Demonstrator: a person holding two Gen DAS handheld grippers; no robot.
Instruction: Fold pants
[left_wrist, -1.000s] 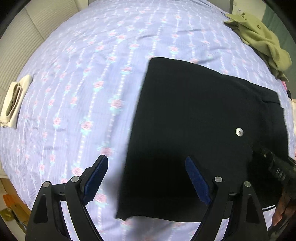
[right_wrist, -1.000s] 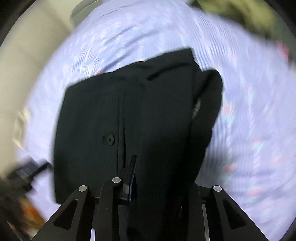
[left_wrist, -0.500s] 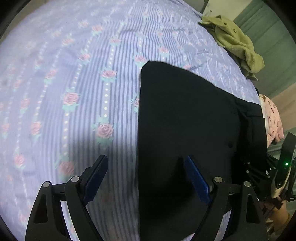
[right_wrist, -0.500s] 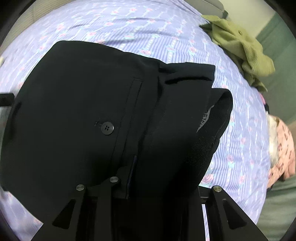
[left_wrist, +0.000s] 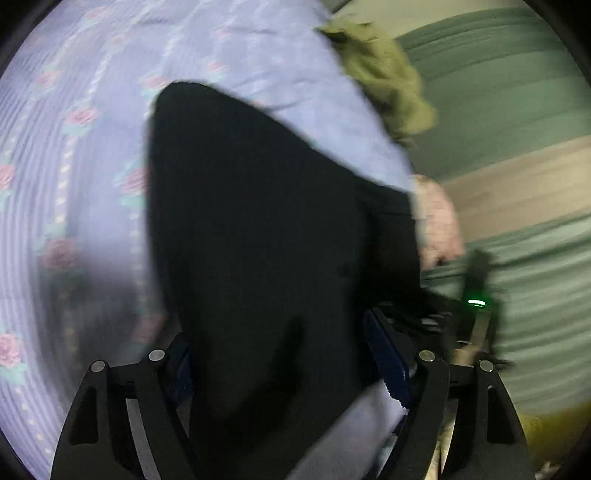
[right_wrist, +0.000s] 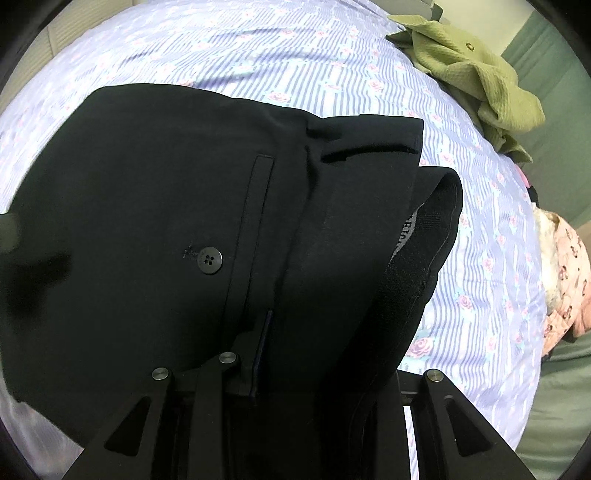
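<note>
Black pants (right_wrist: 147, 206); lilac striped sheet (right_wrist: 258, 48) (pink roses); olive garment (right_wrist: 476, 74).

Left wrist view:
- Now blurred; sharp half a second ago.
- Bedsheet (left_wrist: 92, 155) pushed to left half of frame; green surface (left_wrist: 509, 110) newly filling right side.
- Olive garment (left_wrist: 384, 81) shifted from upper right corner toward top centre.
- Pink garment (left_wrist: 439, 218) now at right of centre.
- Pants (left_wrist: 258, 240) larger, reaching down to bottom edge, lying between the fingers of left gripper (left_wrist: 280, 365); jaws just been closing, left pad now mostly hidden behind the cloth.
- Right gripper (left_wrist: 476, 291) with green light moved further into frame, lower right.

Right wrist view:
- Blur of a second ago gone.
- Pants (right_wrist: 147, 221) larger, spread into left and lower frame.
- Button (right_wrist: 209, 260) lower, nearer centre.
</note>
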